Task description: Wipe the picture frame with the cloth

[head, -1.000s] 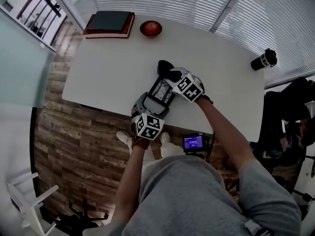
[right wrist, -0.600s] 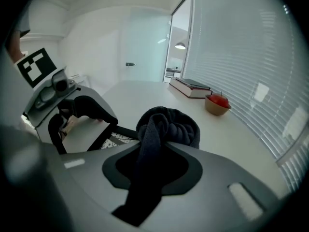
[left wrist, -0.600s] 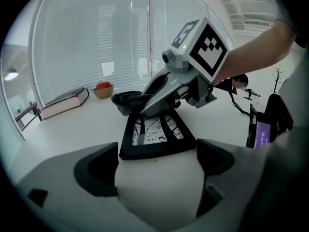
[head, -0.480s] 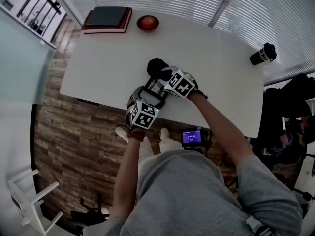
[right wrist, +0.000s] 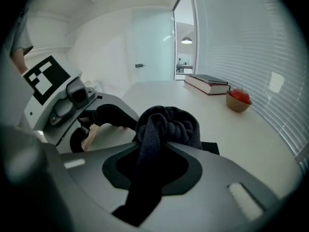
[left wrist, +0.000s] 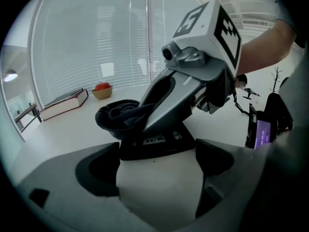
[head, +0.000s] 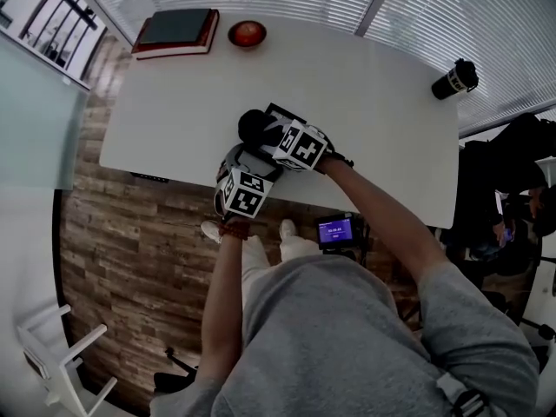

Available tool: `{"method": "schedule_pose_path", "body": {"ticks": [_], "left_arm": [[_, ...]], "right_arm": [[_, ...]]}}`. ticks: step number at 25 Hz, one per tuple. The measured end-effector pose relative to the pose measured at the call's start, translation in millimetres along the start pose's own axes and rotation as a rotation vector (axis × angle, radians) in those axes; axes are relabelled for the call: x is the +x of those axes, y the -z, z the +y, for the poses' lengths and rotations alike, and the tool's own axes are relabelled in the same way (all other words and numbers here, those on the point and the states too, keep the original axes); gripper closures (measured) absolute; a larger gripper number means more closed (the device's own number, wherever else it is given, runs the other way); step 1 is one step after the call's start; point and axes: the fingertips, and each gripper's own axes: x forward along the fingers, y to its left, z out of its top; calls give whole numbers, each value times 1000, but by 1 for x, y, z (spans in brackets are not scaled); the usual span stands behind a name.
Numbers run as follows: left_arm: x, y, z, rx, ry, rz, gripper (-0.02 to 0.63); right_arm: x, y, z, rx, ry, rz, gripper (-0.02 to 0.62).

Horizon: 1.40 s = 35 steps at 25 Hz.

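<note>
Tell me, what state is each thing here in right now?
left gripper: shut on the picture frame
right gripper: shut on the cloth
picture frame: held, on the table
cloth: bunched, against the frame
book: closed
bowl: holds a red fruit
flask: capped, upright

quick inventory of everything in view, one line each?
table: 1, white, centre of the head view
picture frame: 1, black edge, near table edge, between the left jaws
cloth: 1, dark, bunched, on the frame, in the right jaws
book: 1 as far as I can tell, dark green top, red edge, far left corner
bowl: 1, tan, beside the book, holds a red apple
tumbler: 1, black with a white band, far right corner
screen: 1, lit purple, below the near table edge
chair: 1, white, on the wood floor, lower left
left gripper: grey, shut on the frame
right gripper: grey, shut on the cloth
</note>
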Motion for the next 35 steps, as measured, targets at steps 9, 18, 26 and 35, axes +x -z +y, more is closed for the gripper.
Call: {"method": "schedule_pose_path", "body": {"ticks": [9,18,26,35], "left_arm": [[0,-2,-4,16,-16,-24,106],[-4,-2,-3,30,-31,-45,106],[-3,-1,-2,45,-42,-66,107],[-9,-5,-3,72,-49,-90,115]], "right_arm": [[0,1,20,16,-68,10,502],[0,-2,32,133,-168,5,503],[-8,-2,47,202,-298,-29,503],[-84,-35,-12,72,-231,-234,497]]}}
